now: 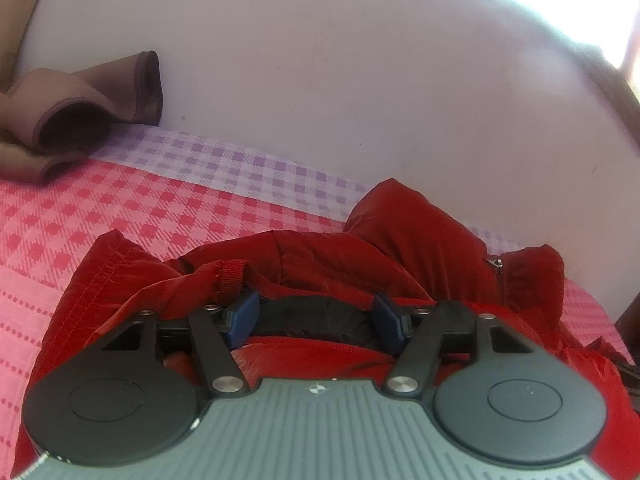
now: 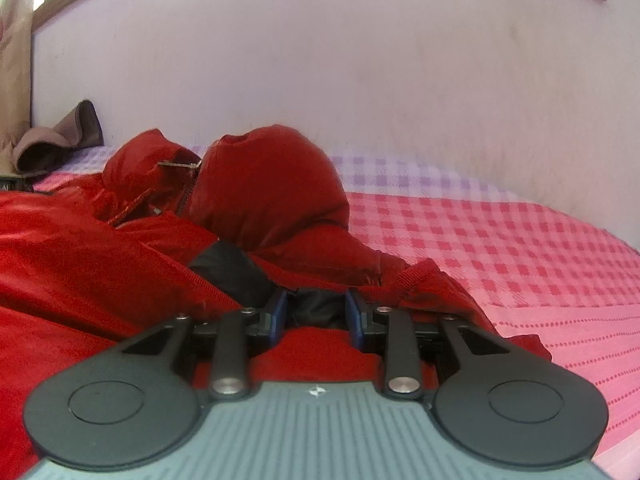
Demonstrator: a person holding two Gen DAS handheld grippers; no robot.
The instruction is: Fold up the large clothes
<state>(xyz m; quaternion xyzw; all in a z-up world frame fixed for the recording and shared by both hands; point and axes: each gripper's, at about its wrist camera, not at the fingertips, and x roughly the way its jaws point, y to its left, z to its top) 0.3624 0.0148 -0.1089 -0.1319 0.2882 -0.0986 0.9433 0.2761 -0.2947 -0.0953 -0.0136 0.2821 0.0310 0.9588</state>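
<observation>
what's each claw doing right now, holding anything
left claw: open, jacket fabric between pads, not pinched
right claw: shut on jacket

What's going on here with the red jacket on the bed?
A person is folding a red jacket on a bed with a pink checked sheet, a handheld gripper in each hand. The left gripper sits at a black-lined edge with its jaws apart, the pads not pressing the fabric. The right gripper has black lining bunched between its narrower jaws, apparently gripped. A brown garment lies by the wall.
</observation>
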